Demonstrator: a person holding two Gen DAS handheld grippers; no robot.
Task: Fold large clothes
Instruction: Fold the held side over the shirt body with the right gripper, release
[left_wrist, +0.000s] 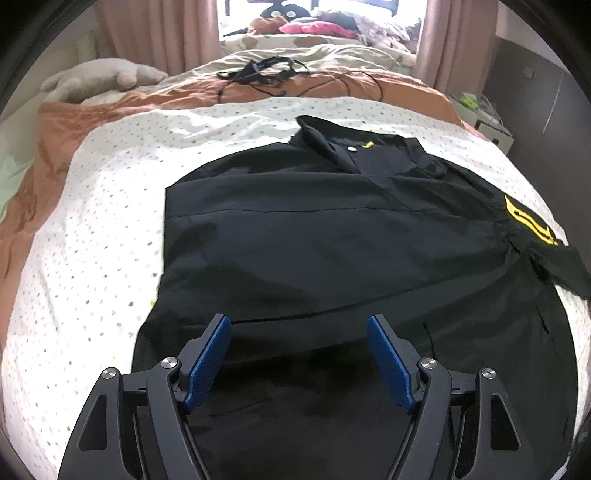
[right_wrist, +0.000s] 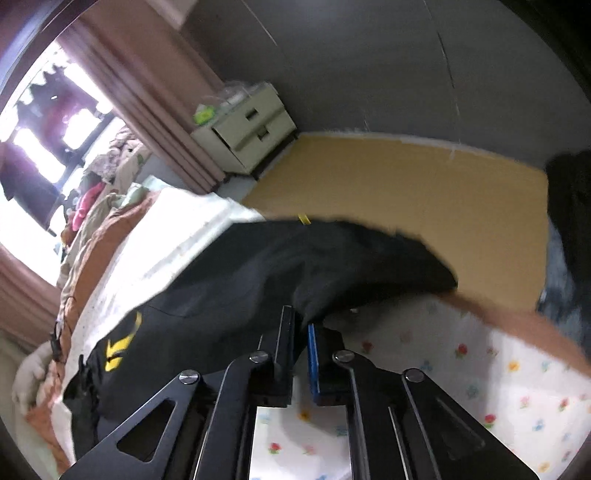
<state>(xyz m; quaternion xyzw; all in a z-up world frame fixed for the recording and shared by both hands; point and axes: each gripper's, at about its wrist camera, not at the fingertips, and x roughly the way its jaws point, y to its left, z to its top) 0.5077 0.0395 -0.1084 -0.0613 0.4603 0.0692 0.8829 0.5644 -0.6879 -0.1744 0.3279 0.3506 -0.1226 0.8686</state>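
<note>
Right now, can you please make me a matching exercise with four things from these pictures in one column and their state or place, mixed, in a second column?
Things:
1. left hand-held gripper
2. right hand-held gripper
3. black shirt
4. drawer unit

States or places:
A. lies on the dotted bed sheet
B. stands on the floor beside the pink curtain
C. open, nothing between its pads
D. shut on an edge of the cloth

Pairs: 1-C, 2-D, 3-A, 4-B
</note>
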